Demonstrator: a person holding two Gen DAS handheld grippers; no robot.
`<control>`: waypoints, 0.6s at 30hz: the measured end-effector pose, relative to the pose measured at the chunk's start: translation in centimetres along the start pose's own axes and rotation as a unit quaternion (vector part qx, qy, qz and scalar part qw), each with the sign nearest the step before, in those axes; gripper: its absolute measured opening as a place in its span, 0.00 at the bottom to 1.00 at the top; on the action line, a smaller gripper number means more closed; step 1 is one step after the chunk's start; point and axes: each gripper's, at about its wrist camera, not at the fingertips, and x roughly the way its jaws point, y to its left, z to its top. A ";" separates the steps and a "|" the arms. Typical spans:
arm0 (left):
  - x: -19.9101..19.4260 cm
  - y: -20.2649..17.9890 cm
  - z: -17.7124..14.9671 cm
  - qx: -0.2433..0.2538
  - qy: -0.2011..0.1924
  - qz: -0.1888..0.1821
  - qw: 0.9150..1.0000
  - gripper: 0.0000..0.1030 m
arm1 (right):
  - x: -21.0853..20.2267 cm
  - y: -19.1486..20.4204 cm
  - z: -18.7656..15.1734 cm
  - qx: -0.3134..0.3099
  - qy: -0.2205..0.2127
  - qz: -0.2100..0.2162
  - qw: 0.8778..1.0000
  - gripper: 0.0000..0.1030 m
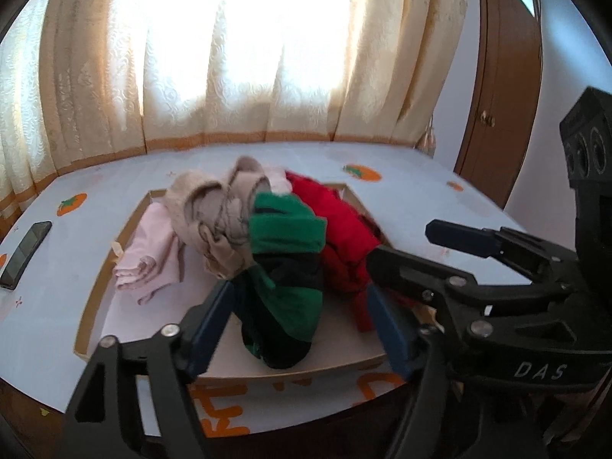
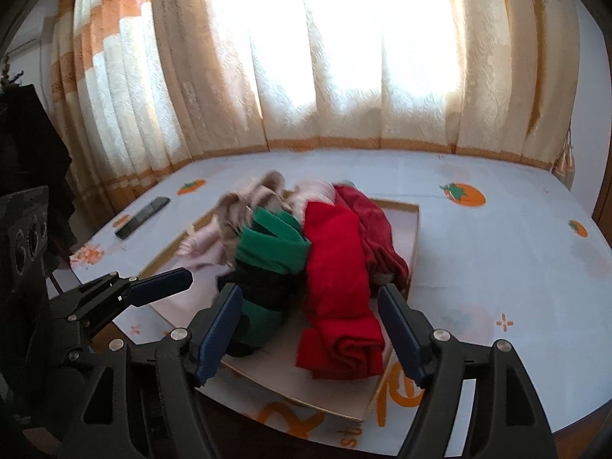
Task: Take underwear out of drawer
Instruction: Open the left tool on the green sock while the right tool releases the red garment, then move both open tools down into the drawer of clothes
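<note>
A shallow wooden drawer (image 1: 91,306) (image 2: 415,237) lies on the table, heaped with folded underwear. A green-and-black piece (image 1: 287,267) (image 2: 267,264) is at the front middle, a red piece (image 1: 344,237) (image 2: 340,287) to its right, a beige piece (image 1: 214,210) behind it and a pink piece (image 1: 149,252) at the left. My left gripper (image 1: 302,329) hovers open above the green-and-black piece, pads clear of it. My right gripper (image 2: 310,325) (image 1: 405,244) is open over the red piece, not touching it. One left finger (image 2: 164,285) shows in the right wrist view.
A dark phone (image 1: 25,254) (image 2: 143,216) lies on the table's left side. The pale blue tablecloth (image 2: 497,267) has orange fruit prints. Cream curtains (image 1: 229,57) hang behind the table, and a brown wardrobe door (image 1: 497,95) stands at the right. The table's front edge is just below the grippers.
</note>
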 end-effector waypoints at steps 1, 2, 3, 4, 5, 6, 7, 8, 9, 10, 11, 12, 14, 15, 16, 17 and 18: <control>-0.5 0.1 0.1 -0.001 -0.006 -0.001 1.000 0.74 | -0.4 0.3 0.3 -0.002 -0.004 0.003 1.000 0.74; -1.0 0.1 0.2 -0.002 -0.012 -0.002 1.000 0.77 | -0.7 0.7 0.5 -0.004 -0.008 0.004 1.000 0.74; -1.6 0.2 0.3 -0.003 -0.020 -0.004 1.000 0.84 | -1.3 1.1 0.7 -0.008 -0.015 0.007 1.000 0.74; -2.0 0.2 0.4 -0.004 -0.027 -0.004 1.000 0.88 | -1.6 1.4 0.9 -0.012 -0.019 0.008 1.000 0.74; -2.6 0.3 0.4 -0.005 -0.036 -0.003 0.999 0.93 | -2.0 1.8 1.1 -0.016 -0.023 0.011 1.000 0.74; -3.1 0.3 0.3 -0.004 -0.044 -0.001 0.999 0.94 | -2.4 2.1 1.2 -0.019 -0.026 0.012 0.999 0.75; -3.6 0.3 0.3 -0.002 -0.052 -0.002 0.999 0.94 | -2.9 2.5 1.4 -0.023 -0.030 0.016 0.999 0.75; -4.0 0.3 0.2 0.001 -0.057 -0.003 0.998 0.95 | -3.2 2.7 1.4 -0.025 -0.032 0.017 0.999 0.75; -4.4 0.4 0.1 0.003 -0.060 -0.003 0.998 0.96 | -3.5 3.0 1.5 -0.029 -0.035 0.018 0.999 0.75; -4.8 0.5 -0.1 0.006 -0.062 -0.004 0.998 0.96 | -3.9 3.2 1.4 -0.033 -0.037 0.019 0.999 0.75; -5.1 0.6 -0.3 0.008 -0.063 -0.005 0.998 0.96 | -4.3 3.4 1.4 -0.036 -0.036 0.020 0.998 0.76; -5.4 0.7 -0.5 0.010 -0.065 -0.005 0.998 0.96 | -4.5 3.5 1.3 -0.039 -0.034 0.023 0.998 0.76; -5.8 0.9 -1.2 0.014 -0.064 -0.006 0.998 0.97 | -5.2 3.8 0.8 -0.048 -0.031 0.024 0.998 0.76; -5.9 0.9 -1.4 0.017 -0.063 -0.005 0.998 0.97 | -5.5 3.9 0.5 -0.053 -0.029 0.023 0.998 0.76; -6.0 0.9 -1.6 0.019 -0.061 -0.005 0.998 0.97 | -5.7 4.0 0.1 -0.057 -0.027 0.023 0.998 0.76; -6.2 0.9 -2.0 0.022 -0.059 -0.005 0.998 0.97 | -6.0 4.0 -0.2 -0.060 -0.025 0.024 0.998 0.76; -6.3 0.8 -2.3 0.025 -0.056 -0.006 0.998 0.97 | -6.2 4.0 -0.6 -0.061 -0.023 0.025 0.998 0.76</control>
